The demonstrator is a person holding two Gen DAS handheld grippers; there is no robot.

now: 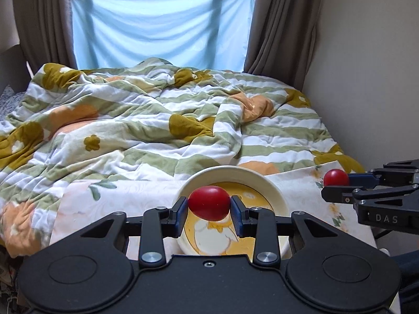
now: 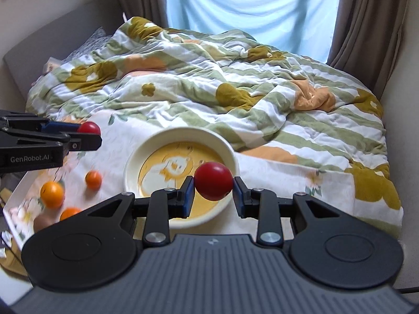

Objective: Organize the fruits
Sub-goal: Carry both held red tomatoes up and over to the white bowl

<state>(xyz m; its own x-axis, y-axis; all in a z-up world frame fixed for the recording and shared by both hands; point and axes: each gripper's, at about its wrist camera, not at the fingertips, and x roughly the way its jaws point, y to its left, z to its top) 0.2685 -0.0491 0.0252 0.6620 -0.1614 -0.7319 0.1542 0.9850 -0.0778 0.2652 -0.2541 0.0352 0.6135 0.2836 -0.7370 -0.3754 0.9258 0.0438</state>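
Note:
In the left wrist view my left gripper (image 1: pixel 209 205) is shut on an egg-shaped red fruit (image 1: pixel 208 198), hanging above a cream bowl (image 1: pixel 230 169) with a yellow picture inside. At the right edge my right gripper (image 1: pixel 337 184) holds a second red fruit (image 1: pixel 336 176). In the right wrist view the right gripper (image 2: pixel 213 187) is shut on a round red fruit (image 2: pixel 213 179) over the bowl's (image 2: pixel 180 132) near right rim. To the left, the left gripper (image 2: pixel 89 135) carries its red fruit (image 2: pixel 89 127). No fruit shows in the bowl.
Three oranges (image 2: pixel 52 194) (image 2: pixel 93 179) (image 2: pixel 69 213) lie on the white floral tablecloth (image 2: pixel 275 178) left of the bowl, beside a blurred brownish item (image 2: pixel 42 222). Behind the table is a bed with a rumpled striped quilt (image 1: pixel 157 120). A wall (image 1: pixel 366 78) stands to the right.

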